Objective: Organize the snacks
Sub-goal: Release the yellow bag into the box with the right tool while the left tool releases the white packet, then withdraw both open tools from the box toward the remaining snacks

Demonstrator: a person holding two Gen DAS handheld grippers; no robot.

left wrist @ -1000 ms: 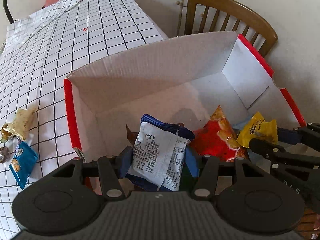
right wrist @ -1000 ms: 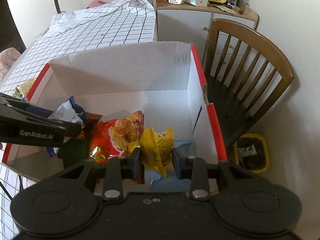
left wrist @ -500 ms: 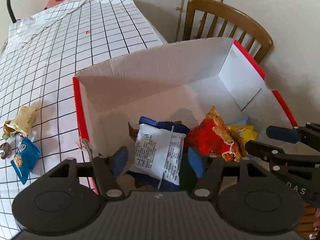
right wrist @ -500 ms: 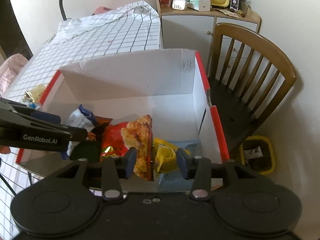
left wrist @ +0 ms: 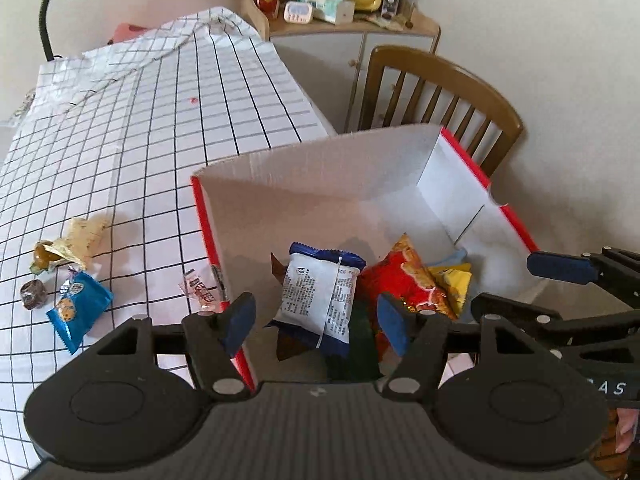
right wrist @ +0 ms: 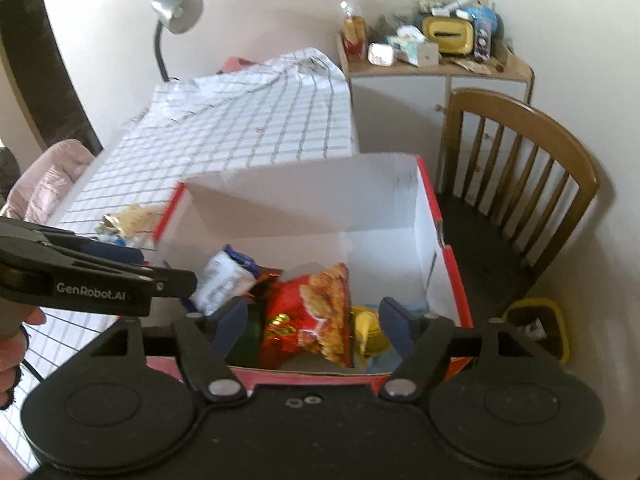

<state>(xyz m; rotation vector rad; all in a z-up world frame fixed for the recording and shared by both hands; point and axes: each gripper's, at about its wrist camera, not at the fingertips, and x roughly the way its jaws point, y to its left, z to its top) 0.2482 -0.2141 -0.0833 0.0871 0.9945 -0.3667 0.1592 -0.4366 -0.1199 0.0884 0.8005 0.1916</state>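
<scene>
Box, frame centre: packets in. Left gripper released, empty; right gripper just opening, empty. Next I take blue packet, lower left; lift clear first.

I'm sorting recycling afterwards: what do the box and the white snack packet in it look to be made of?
The box looks like corrugated cardboard: matte white inside, a rough fluted top edge, red outer faces. The white snack packet looks like thin plastic film, slightly glossy, wrinkled, with a back seam and crimped blue ends; any foil lining isn't visible.
</scene>
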